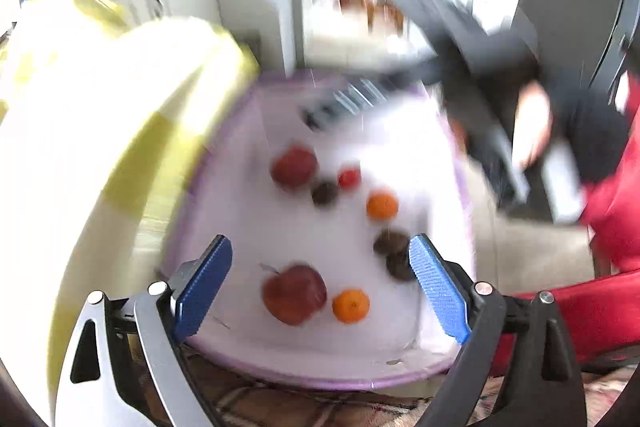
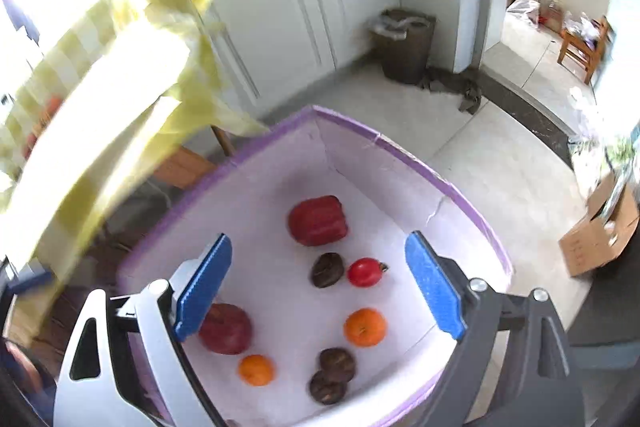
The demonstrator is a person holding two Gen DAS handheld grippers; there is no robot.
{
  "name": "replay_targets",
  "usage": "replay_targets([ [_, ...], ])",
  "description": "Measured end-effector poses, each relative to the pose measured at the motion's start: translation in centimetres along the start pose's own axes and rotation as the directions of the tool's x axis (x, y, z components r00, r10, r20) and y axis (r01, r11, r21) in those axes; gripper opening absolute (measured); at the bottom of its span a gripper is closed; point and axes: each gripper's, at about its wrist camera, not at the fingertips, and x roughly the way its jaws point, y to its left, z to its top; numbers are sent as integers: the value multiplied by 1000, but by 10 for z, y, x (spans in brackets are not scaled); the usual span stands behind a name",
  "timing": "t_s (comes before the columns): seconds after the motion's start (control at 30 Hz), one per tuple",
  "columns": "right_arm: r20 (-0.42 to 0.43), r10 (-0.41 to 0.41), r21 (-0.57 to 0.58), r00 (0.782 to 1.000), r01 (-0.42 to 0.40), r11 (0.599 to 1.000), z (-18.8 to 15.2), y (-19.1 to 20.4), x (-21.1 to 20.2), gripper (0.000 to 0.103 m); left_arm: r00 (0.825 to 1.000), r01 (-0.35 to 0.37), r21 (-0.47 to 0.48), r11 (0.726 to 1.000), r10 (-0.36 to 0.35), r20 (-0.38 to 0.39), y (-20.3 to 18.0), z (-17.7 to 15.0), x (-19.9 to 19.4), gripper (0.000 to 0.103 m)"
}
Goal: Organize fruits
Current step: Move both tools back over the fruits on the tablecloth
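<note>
Right wrist view looks down into a white box with a purple rim (image 2: 472,195) standing on the pale tiled floor (image 2: 500,131). Inside lie a big red bell pepper (image 2: 318,221), a small red tomato (image 2: 364,271), a dark red apple (image 2: 226,327), two round oranges (image 2: 365,327) and three dark brown wrinkly fruits (image 2: 327,269) (all loose, none held). The right gripper (image 2: 318,287) with blue pads is spread wide and empty above them. The left gripper (image 1: 320,287) is spread wide and empty too, over the same box. A yellow checked cloth (image 2: 100,99) hangs beside the box.
</note>
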Motion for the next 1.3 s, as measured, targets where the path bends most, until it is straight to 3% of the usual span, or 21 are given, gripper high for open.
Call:
replay_targets([
  [0.07, 45, 39, -4, 998, -39, 999, -15, 10, -24, 90, 992, -47, -45, 998, 52, 115, 12, 10, -39, 88],
  [0.17, 115, 54, -88, 992, -43, 995, -24, 34, -58, 90, 958, -140, -167, 976, 176, 228, 53, -3, -97, 88],
  [0.23, 187, 57, -133, 981, -32, 991, -19, 63, -70, 90, 932, -190, -273, 943, 261, 252, 86, -15, -125, 88],
  [0.3, 230, 97, -159, 968, -61, 985, -8, 94, -74, 90, 899, -245, -403, 882, 363, 247, 128, -32, -160, 88],
  [0.43, 240, 176, -248, 955, -115, 962, 6, 167, -83, 90, 826, -336, -622, 708, 538, 166, 207, -74, -210, 88],
  [0.5, 241, 173, -322, 955, -89, 942, 10, 210, -76, 90, 799, -363, -715, 598, 595, 92, 247, -101, -231, 88],
  [0.57, 234, 156, -396, 960, -52, 917, 15, 256, -69, 90, 783, -347, -799, 490, 621, 41, 287, -134, -254, 88],
  [0.7, 173, 200, -484, 964, -93, 870, 18, 327, -43, 90, 763, -306, -911, 276, 644, -60, 348, -201, -289, 88],
  [0.8, 133, 207, -553, 969, -100, 827, 15, 379, -21, 90, 748, -296, -942, 160, 652, -125, 378, -244, -316, 88],
  [0.87, 107, 216, -588, 970, -114, 801, 15, 410, -5, 90, 743, -295, -950, 106, 650, -158, 388, -262, -323, 88],
  [0.93, 90, 239, -620, 967, -133, 773, 16, 437, 10, 90, 754, -304, -950, 71, 627, -195, 406, -273, -326, 88],
  [0.97, 90, 244, -633, 966, -134, 763, 17, 451, 18, 90, 755, -320, -945, 66, 621, -212, 415, -273, -328, 88],
  [1.13, 57, 264, -637, 963, -168, 752, 29, 510, 58, 90, 726, -417, -903, 103, 635, -263, 458, -246, -324, 91],
  [1.2, 49, 264, -646, 963, -171, 744, 38, 534, 73, 90, 721, -427, -896, 117, 642, -260, 475, -238, -317, 91],
  [1.3, 55, 264, -678, 963, -158, 718, 49, 566, 91, 90, 716, -421, -900, 116, 651, -251, 496, -232, -306, 91],
])
